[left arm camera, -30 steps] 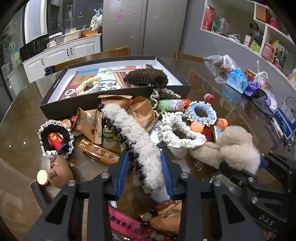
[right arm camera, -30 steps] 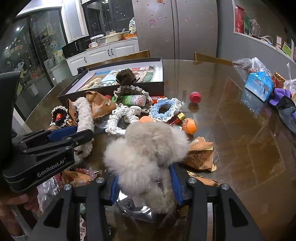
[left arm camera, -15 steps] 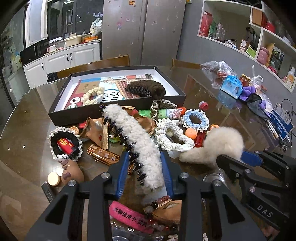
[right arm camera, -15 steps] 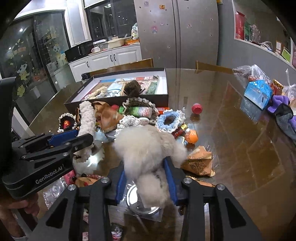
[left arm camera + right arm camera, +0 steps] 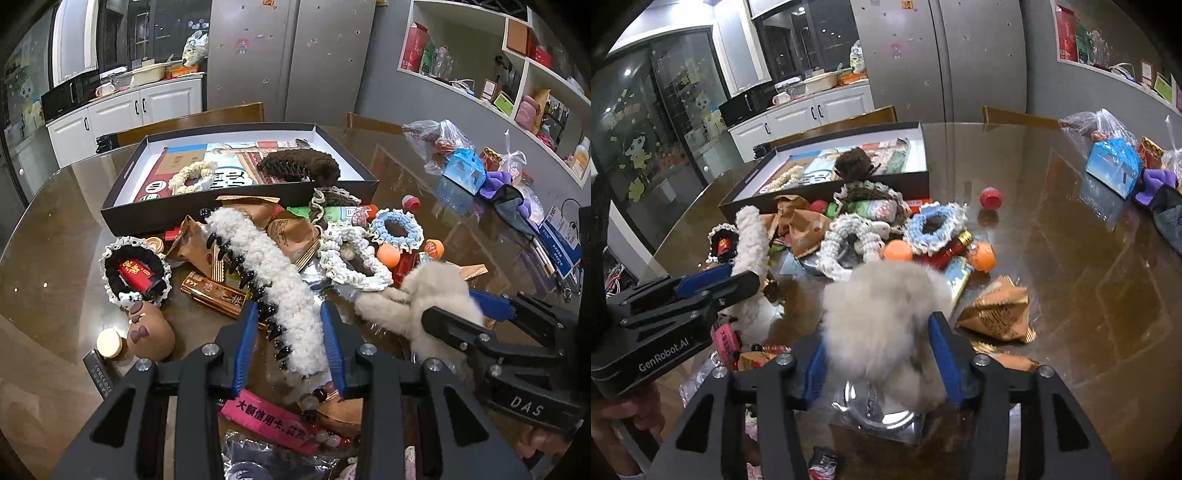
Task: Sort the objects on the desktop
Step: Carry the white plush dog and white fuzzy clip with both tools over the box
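A long white fluffy claw clip (image 5: 266,266) with black teeth stands up from the pile, its lower end clamped by my left gripper (image 5: 289,310), which is shut on it. The same clip (image 5: 750,240) and left gripper (image 5: 738,277) show at the left of the right wrist view. A beige plush hair piece (image 5: 882,306) fills the gap of my right gripper (image 5: 877,330). Its jaws are opening, and the fluff still bulges against both blue pads. The black box (image 5: 236,214) behind the pile holds a brown fluffy clip (image 5: 299,168) and a cream scrunchie (image 5: 192,177).
The pile on the glass table includes a blue scrunchie (image 5: 397,229), a white scrunchie (image 5: 351,258), a black lace scrunchie (image 5: 136,273) around a red lighter, brown snack packets and orange balls. A gold packet (image 5: 997,314) and a red ball (image 5: 990,197) lie right. Bags and a blue carton (image 5: 460,173) stand far right.
The right jaws squeezed the plush piece narrow half a second ago and now stand wider around it. Both views have drawn back slightly from the pile. The left grip is unchanged.
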Action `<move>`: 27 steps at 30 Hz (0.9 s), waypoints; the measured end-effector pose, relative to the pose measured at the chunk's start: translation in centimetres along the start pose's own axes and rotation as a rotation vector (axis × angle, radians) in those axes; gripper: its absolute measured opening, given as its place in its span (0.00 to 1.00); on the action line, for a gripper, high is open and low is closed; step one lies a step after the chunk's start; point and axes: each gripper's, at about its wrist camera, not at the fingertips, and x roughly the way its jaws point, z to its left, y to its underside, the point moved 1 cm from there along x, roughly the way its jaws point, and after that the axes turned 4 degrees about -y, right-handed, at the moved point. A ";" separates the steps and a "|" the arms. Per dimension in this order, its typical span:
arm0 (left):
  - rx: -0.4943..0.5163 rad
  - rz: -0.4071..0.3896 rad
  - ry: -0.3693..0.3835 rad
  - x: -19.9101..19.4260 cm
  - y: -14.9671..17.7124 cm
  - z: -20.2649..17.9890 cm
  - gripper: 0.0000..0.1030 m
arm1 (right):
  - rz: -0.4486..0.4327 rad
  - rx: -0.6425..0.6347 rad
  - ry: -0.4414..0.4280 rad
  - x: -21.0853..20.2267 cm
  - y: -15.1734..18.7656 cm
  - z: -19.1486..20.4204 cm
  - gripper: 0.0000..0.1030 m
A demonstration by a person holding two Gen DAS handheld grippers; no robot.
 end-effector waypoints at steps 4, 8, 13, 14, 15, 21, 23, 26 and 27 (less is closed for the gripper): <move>-0.004 0.002 0.013 0.2 -0.1 0.0 0.34 | 0.013 -0.031 0.010 0.8 -0.3 0.5 0.66; -0.008 0.014 0.020 0.8 0.1 0.1 0.34 | 0.053 -0.057 0.062 2.8 0.3 0.6 0.67; -0.016 0.016 0.022 1.2 0.2 0.4 0.34 | 0.017 -0.063 0.064 2.9 0.5 0.4 0.48; -0.018 0.017 0.026 1.2 0.3 0.4 0.34 | 0.013 -0.066 0.073 2.9 0.5 0.3 0.48; -0.019 0.016 0.025 1.2 0.3 0.5 0.34 | 0.012 -0.062 0.071 2.9 0.5 0.2 0.47; -0.018 0.010 0.034 0.8 0.2 0.5 0.34 | -0.007 -0.034 0.043 2.4 0.6 0.1 0.45; -0.016 0.006 0.031 0.6 0.2 0.4 0.34 | -0.013 -0.029 0.035 2.0 0.6 0.2 0.45; -0.014 0.002 0.028 0.3 0.3 0.3 0.34 | -0.021 -0.030 0.035 1.5 0.3 0.4 0.45; -0.015 0.002 0.027 0.2 0.3 0.3 0.34 | -0.026 -0.030 0.033 1.3 0.2 0.5 0.45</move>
